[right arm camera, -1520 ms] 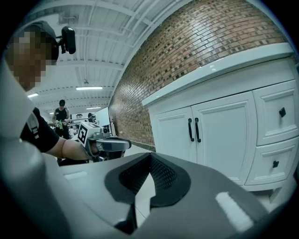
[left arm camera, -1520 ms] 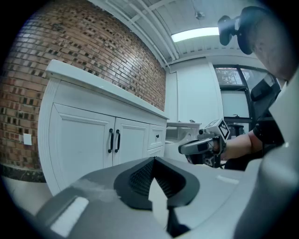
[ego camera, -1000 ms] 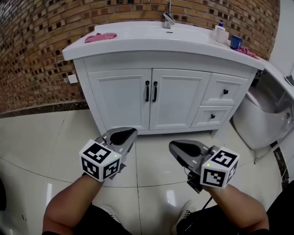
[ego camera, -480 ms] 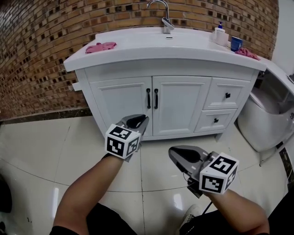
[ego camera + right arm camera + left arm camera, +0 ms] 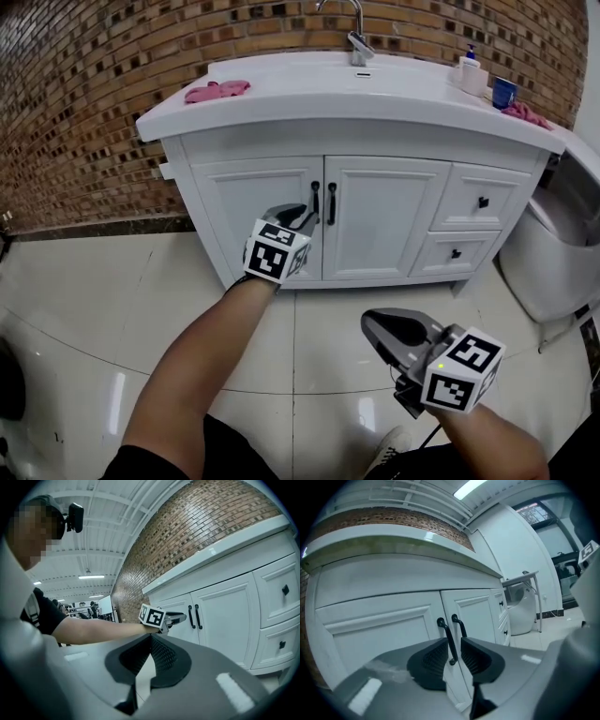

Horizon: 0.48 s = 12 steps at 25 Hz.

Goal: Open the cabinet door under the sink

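Observation:
The white cabinet under the sink has two doors with black bar handles side by side at the middle. The left door's handle (image 5: 315, 201) is just past the tip of my left gripper (image 5: 300, 219), which is stretched out toward it. In the left gripper view that handle (image 5: 445, 632) shows in the narrow gap between the open jaws of my left gripper (image 5: 453, 641); I cannot tell if they touch it. Beside it is the right door's handle (image 5: 331, 203). Both doors are closed. My right gripper (image 5: 377, 325) hangs low over the floor, shut and empty.
On the countertop are a faucet (image 5: 357, 38), a pink cloth (image 5: 217, 91), a soap bottle (image 5: 471, 69) and a blue cup (image 5: 504, 91). Two drawers (image 5: 482, 200) sit right of the doors. A white toilet (image 5: 553, 267) stands at the right. A brick wall is behind.
My left gripper has reached forward and up from over the floor to the left door's handle. The view has shifted closer to the cabinet. The right gripper stayed low.

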Tool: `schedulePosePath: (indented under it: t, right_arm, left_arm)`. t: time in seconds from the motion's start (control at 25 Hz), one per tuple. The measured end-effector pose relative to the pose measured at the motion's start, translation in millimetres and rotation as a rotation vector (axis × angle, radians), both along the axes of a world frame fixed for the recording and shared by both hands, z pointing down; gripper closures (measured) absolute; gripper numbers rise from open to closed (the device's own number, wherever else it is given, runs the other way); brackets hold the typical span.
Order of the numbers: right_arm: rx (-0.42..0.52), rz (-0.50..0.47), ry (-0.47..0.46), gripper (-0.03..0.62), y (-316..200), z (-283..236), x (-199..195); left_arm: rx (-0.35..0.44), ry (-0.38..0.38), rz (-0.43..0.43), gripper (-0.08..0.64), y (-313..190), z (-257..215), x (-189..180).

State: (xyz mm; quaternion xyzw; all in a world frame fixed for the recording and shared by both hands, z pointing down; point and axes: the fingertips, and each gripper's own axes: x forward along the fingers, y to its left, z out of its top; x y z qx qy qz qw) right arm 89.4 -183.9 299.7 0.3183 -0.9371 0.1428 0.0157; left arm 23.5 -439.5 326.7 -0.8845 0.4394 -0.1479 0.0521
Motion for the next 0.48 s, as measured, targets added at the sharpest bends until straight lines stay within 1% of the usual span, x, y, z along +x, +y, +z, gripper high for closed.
schedulePosePath:
  t: [0.04,0.2,0.36,0.48]
  right_arm:
    - [-0.002,0.000,-0.004,0.586,-1,0,1]
    - [0.000,0.007,-0.024,0.586,-7,-3,7]
    - [-0.007,0.018,-0.032,0.586,-11,-1,12]
    - [-0.016,0.027,-0.036,0.586,-14,0,16]
  left_arm:
    - [-0.002,-0.001,-0.009,0.465,-5,2,1]
    - [-0.038,0.048,-0.042,0.459,-21,8,4]
    - [-0.051,0.049,-0.045,0.457,-29,11,7]
    - [-0.066,0.080,-0.044,0.457,-35,10,10]
